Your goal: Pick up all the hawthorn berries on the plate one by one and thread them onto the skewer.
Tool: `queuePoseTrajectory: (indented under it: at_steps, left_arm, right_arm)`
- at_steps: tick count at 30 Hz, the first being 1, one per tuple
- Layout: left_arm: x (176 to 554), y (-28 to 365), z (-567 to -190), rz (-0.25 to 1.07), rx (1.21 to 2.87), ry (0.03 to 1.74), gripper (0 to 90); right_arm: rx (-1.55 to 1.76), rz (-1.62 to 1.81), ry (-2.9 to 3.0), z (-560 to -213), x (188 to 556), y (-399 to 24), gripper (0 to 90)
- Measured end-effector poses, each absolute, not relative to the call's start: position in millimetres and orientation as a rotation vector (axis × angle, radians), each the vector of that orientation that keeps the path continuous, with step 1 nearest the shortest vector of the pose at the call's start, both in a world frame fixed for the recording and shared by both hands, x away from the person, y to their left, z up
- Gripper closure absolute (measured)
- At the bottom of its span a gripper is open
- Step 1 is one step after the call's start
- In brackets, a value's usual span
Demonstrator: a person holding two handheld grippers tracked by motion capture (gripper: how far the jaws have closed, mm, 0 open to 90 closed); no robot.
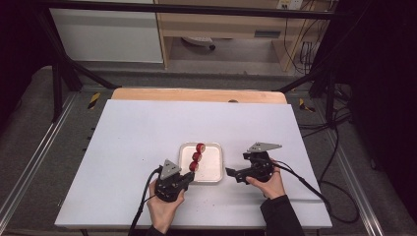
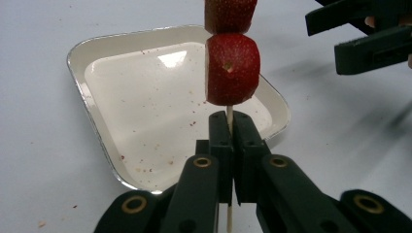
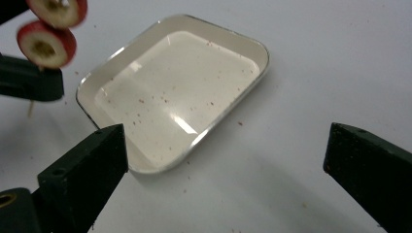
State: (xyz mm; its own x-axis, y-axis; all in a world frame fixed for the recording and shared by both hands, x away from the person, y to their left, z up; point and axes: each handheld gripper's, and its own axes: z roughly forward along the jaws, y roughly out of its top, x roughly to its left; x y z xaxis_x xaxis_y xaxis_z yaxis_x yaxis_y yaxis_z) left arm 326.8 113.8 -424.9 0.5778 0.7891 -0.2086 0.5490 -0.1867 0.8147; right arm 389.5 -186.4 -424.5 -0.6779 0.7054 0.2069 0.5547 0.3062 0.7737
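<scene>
A thin wooden skewer [image 2: 229, 114] carries three red strawberry pieces [image 1: 196, 157] in a row above a white square tray [image 1: 215, 172]. My left gripper [image 2: 232, 128] is shut on the bare end of the stick, just below the lowest strawberry [image 2: 231, 70]. In the high view that gripper [image 1: 189, 174] sits at the tray's near left corner. My right gripper [image 3: 226, 141] stands open with nothing between its jaws, to the right of the tray [image 3: 180, 92]. The cut faces of the strawberries [image 3: 47, 43] show at the upper left of the right gripper view.
The tray [image 2: 145, 111] holds only red juice specks. A white table top [image 1: 147, 132] spreads around it, with a wooden strip [image 1: 196, 94] along its far edge. Cables [image 1: 305, 184] trail from both grippers toward the near edge.
</scene>
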Motion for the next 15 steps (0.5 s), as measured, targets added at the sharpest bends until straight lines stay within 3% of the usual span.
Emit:
queuePoseTrajectory:
  at_steps: [15]
  left_arm:
    - [344, 122, -406, 0.324, 1.93, 1.066, 88.1]
  right_arm:
    - [1.149, 1.221, 2.419, -443, 370, -218, 1.9]
